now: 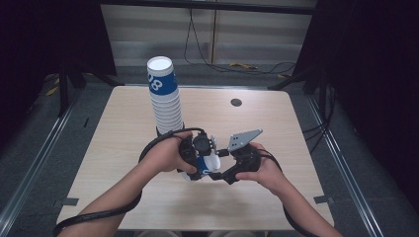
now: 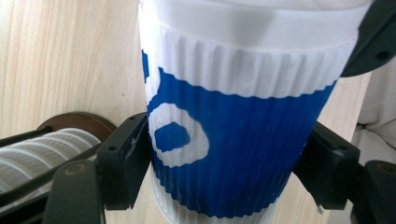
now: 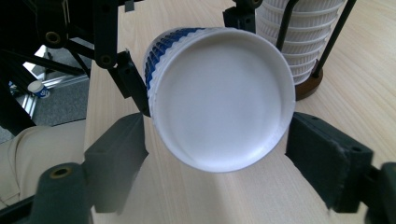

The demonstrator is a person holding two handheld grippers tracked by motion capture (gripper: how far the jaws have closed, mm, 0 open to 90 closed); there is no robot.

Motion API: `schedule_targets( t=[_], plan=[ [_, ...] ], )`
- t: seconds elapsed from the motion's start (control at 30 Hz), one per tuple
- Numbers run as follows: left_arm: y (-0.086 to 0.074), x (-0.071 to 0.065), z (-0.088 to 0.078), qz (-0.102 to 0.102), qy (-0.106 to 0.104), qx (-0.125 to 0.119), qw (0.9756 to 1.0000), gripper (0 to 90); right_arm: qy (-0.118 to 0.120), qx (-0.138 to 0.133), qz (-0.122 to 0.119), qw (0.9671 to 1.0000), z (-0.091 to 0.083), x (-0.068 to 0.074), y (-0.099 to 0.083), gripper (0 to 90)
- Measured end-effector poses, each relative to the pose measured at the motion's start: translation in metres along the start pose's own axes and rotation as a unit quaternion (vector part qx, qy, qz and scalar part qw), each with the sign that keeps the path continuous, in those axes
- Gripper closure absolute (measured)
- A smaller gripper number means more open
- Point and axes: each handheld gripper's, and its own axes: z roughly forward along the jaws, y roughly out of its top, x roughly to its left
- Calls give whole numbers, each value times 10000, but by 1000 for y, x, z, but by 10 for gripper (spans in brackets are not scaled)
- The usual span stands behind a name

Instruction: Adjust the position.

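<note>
Left gripper (image 1: 197, 160) clamps the blue-and-white paper cup (image 2: 243, 140) sideways just above the table (image 1: 276, 128) — near edge, in front of the cup stack (image 1: 165, 96). Right gripper (image 3: 219, 154) — jaws straddle the cup's base, not touching, still apart.

High view dim, dark surround, table (image 1: 123, 148) evenly lit; gripper views bright, near edges soft, slight blur.

A light wooden table (image 1: 123, 163) bears a tall cup stack (image 1: 165, 98) on a round base.
</note>
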Motion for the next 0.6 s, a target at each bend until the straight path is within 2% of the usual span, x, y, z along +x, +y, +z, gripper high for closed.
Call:
schedule_targets(
  t=[0.3, 0.5, 0.6],
  plan=[
    [2, -2, 0, 89, -34, -43, 9999, 260, 99, -59, 18, 9999, 3, -1, 0, 269],
    [1, -2, 1, 190, 55, -85, 9998, 259, 60, -79, -1, 10000, 3, 0, 0, 286],
    [1, -1, 1, 161, 60, -136, 9998, 253, 43, -63, -22, 10000, 3, 0, 1, 293]
  ],
)
